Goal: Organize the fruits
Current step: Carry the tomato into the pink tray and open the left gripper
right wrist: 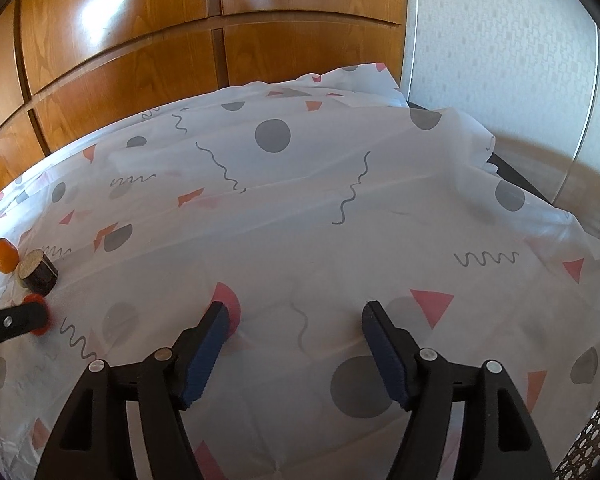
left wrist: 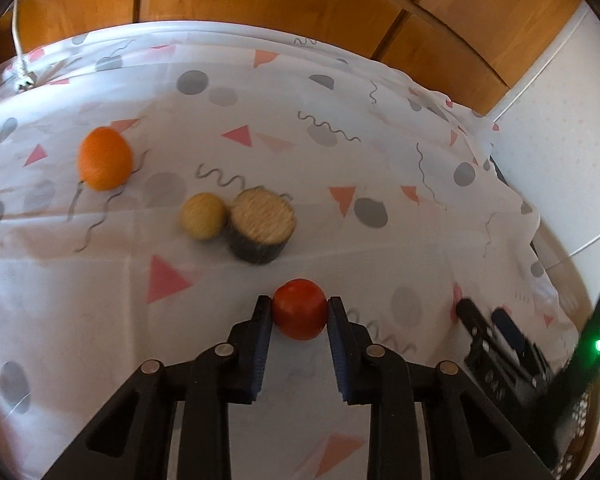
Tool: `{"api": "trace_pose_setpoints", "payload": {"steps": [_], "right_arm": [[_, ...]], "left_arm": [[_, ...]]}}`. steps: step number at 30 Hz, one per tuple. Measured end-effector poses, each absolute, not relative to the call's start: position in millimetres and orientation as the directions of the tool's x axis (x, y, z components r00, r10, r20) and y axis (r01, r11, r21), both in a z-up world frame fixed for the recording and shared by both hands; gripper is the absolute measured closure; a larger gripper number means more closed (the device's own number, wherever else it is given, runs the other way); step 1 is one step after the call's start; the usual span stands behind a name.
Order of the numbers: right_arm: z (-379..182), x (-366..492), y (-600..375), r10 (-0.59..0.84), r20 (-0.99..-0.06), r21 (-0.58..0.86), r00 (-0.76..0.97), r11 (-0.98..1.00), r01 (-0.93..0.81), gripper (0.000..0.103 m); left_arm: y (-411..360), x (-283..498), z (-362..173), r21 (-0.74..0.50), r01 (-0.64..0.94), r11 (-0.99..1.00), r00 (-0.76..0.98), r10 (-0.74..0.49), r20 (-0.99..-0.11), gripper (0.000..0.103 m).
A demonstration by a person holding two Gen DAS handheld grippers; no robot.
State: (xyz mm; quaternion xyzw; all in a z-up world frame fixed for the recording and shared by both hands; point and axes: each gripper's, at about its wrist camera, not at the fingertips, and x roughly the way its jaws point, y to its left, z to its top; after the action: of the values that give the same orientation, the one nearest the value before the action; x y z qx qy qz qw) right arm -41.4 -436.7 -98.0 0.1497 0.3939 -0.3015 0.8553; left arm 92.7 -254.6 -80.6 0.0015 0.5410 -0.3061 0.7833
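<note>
left gripper (left wrist: 299, 309): clamped on red tomato (left wrist: 299, 307), near middle of tablecloth (left wrist: 340, 168) | right gripper (right wrist: 294, 314): fingers apart, holding nothing | orange (left wrist: 105, 159) far left, yellow fruit (left wrist: 203, 216) touching wood block (left wrist: 261, 226)

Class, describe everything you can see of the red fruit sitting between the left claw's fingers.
The red fruit is small, round and smooth with a matte, slightly orange-red skin, perhaps a tomato or a toy. It sits low over the patterned tablecloth; whether it rests on it is unclear. The left claw grips it, one blue-padded finger pressed on each side. It is apart from the dark cut-log block behind it. The right wrist view shows only its edge.
</note>
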Motion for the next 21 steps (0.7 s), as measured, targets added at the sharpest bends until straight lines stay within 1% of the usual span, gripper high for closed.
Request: {"api": "trace_pose_setpoints", "payload": {"steps": [7,12,16,21], "right_arm": [[-98,-40,-435,-0.405,-0.763,0.008,0.504,0.773,0.634,0.032],[-98,-40,-435,-0.411,-0.763,-0.002,0.499,0.773,0.635,0.032],[-98,-40,-434,-0.415,-0.762,-0.008,0.497,0.773,0.634,0.032],[-98,-40,-434,-0.421,-0.762,-0.017,0.493,0.773,0.634,0.032]], "left_arm": [[-199,86,-60,-0.344,0.438,0.831,0.273,-0.487,-0.829,0.075],[-145,89,-35,-0.351,0.380,0.856,0.366,-0.488,-0.792,0.075],[-99,92,-21,-0.355,0.304,0.884,0.450,-0.462,-0.764,0.075],[-32,111,-18,-0.328,0.168,0.930,0.539,-0.365,-0.759,0.075]]}}
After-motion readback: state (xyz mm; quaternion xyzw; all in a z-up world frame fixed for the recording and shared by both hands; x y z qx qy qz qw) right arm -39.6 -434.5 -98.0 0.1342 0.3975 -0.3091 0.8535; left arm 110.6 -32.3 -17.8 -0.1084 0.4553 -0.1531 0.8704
